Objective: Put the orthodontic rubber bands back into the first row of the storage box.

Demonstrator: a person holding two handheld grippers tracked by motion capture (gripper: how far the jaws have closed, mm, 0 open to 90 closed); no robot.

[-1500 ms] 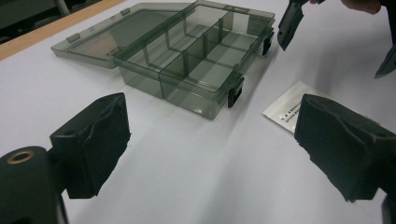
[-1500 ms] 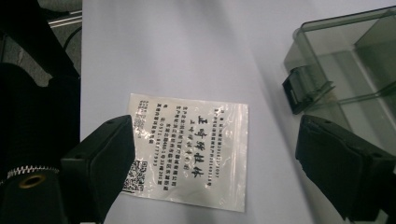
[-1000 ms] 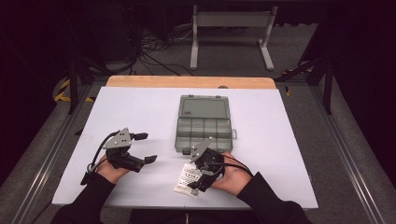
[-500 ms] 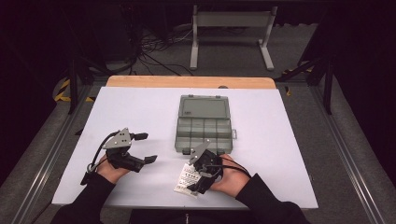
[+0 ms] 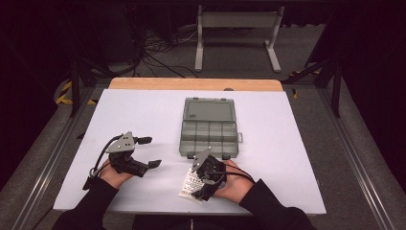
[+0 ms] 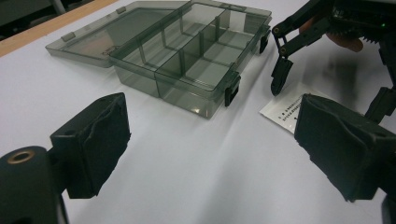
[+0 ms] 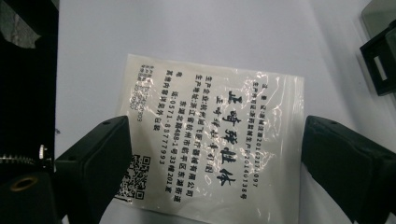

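A clear plastic bag with a printed label [image 7: 215,140] lies flat on the white table [image 5: 287,158] near the front edge. My right gripper [image 7: 215,158] hangs over it, open, one jaw on each side and neither touching it. From above, the right gripper [image 5: 197,184] points down at the bag [image 5: 188,187]. My left gripper [image 5: 149,152] rests to the left, open and holding nothing. It faces an open grey compartment box [image 6: 187,60], with the bag's corner [image 6: 282,109] under the right gripper [image 6: 331,91].
The compartment box [image 5: 209,125] sits mid-table with its lid folded back and its cells look bare. One of its black latches [image 7: 380,60] is close to the right gripper. A wooden strip [image 5: 191,84] edges the far side, and metal rails run along both sides.
The right gripper has edged slightly toward the table's front over the bag. The left gripper and the box are where they were.
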